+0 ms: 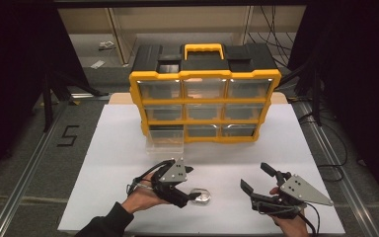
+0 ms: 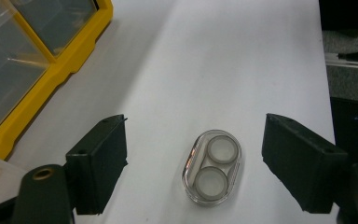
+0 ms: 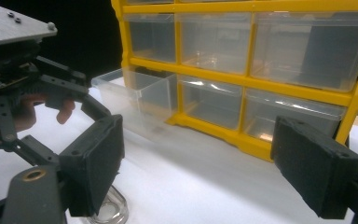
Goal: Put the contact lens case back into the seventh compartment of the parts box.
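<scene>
The left tongs [image 1: 191, 183] are spread wide, with nothing between the jaws. Each jaw ends in a thick, black, matte rectangular pad. In the left gripper view, a small clear plastic case [image 2: 213, 166] lies flat on the white counter [image 2: 242, 60], between the two pads and slightly ahead of them, touching neither. The case is oval, glossy and see-through, and holds two round grey-white discs side by side.

The right tongs [image 1: 258, 177] are also spread wide and grip nothing. They sit near the counter's front edge, well apart from the left tongs, with the case lying between the two tools, close to the left one. In the right gripper view, the case's rounded rim shows just below the left-hand pad.

Beyond both tongs stands a drawer cabinet [image 1: 205, 98] with a yellow frame, a black top and a yellow handle. Its drawers are clear, rigid plastic boxes in three rows of three. One drawer [image 1: 164, 146], on the bottom row nearest the left tongs, is pulled out over the counter.
</scene>
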### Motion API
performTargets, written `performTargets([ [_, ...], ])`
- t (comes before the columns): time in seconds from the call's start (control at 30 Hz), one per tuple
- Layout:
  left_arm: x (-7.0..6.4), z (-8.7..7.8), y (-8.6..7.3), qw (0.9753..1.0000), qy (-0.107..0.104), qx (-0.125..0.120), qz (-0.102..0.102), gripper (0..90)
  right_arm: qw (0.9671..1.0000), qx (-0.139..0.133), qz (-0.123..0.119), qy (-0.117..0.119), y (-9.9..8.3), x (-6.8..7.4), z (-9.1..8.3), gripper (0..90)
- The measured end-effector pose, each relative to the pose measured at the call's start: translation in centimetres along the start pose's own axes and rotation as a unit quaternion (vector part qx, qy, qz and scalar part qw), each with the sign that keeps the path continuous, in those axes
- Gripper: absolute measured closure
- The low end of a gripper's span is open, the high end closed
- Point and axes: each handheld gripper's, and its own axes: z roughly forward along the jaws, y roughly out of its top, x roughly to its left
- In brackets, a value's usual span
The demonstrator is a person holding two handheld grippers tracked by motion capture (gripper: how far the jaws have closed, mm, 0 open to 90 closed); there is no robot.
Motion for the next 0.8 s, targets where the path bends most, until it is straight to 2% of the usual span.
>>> performTargets([
  [0.3, 0.1, 0.9, 0.2, 0.9988, -0.024, 0.043, 0.007, 22.3, 1.0000, 0.005, 0.001, -0.002, 0.0, -0.1, 0.0, 18.4],
  [0.37, 0.2, 1.0, 0.2, 0.9984, -0.019, 0.052, 0.013, 22.5, 1.0000, 0.003, 0.002, 0.000, 0.0, 0.0, 0.0, 18.4],
  [0.43, 0.2, 1.2, 0.2, 0.9974, -0.015, 0.067, 0.021, 22.4, 1.0000, 0.003, -0.002, 0.000, 0.0, 0.0, 0.1, 18.3],
  [0.53, 0.2, 1.6, 0.2, 0.9960, -0.025, 0.083, 0.022, 22.4, 1.0000, 0.002, -0.002, 0.002, 0.0, 0.1, 0.1, 18.3],
  [0.67, 0.1, 2.1, 0.2, 0.9944, -0.027, 0.098, 0.030, 22.4, 1.0000, 0.003, 0.000, 0.002, 0.0, 0.0, 0.1, 18.3],
  [0.8, 0.1, 2.8, 0.3, 0.9910, -0.040, 0.123, 0.035, 22.3, 1.0000, 0.004, -0.003, 0.002, -0.1, 0.1, 0.2, 18.3],
])
